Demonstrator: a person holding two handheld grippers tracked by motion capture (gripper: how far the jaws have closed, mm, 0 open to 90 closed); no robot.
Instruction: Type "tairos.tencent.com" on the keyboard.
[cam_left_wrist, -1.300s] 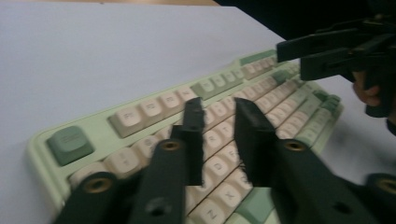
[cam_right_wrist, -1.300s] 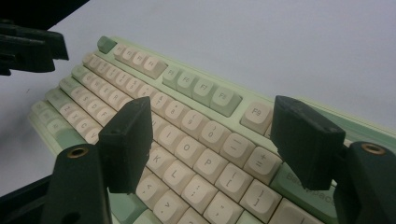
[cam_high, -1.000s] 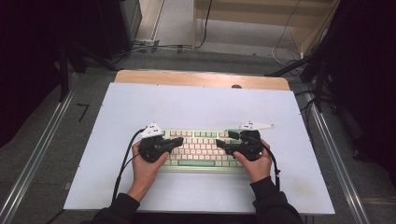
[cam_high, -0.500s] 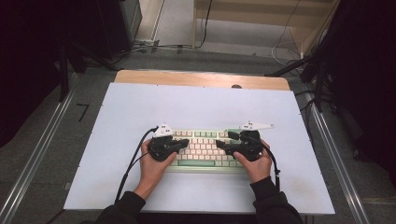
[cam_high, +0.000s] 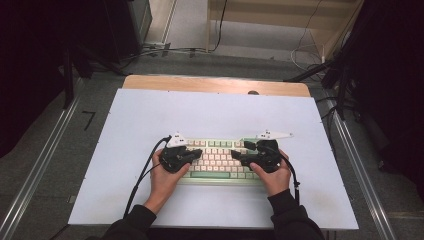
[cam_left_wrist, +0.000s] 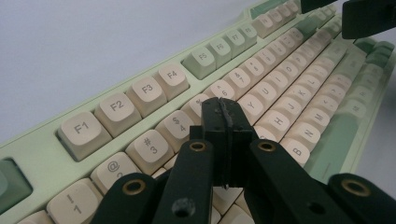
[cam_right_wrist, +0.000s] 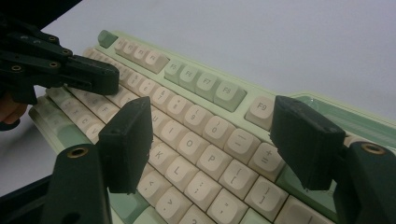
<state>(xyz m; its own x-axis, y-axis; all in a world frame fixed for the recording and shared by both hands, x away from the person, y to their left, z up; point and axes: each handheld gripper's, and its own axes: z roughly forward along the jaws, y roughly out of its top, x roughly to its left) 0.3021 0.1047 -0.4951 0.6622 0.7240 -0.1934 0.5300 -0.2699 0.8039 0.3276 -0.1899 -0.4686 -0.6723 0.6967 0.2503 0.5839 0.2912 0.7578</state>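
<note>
The desk (cam_high: 150, 115) fills the middle of the high view, its top covered by a pale, bluish-white sheet that reaches the left, right and near edges. Along the far edge, toward the top of the frame, a strip of bare light wood stays uncovered. One thing lies directly on the sheet: a mechanical keyboard (cam_high: 220, 159) with a mint-green case and cream keycaps, set in the lower centre of the frame, its long side parallel to the desk's near edge.
</note>
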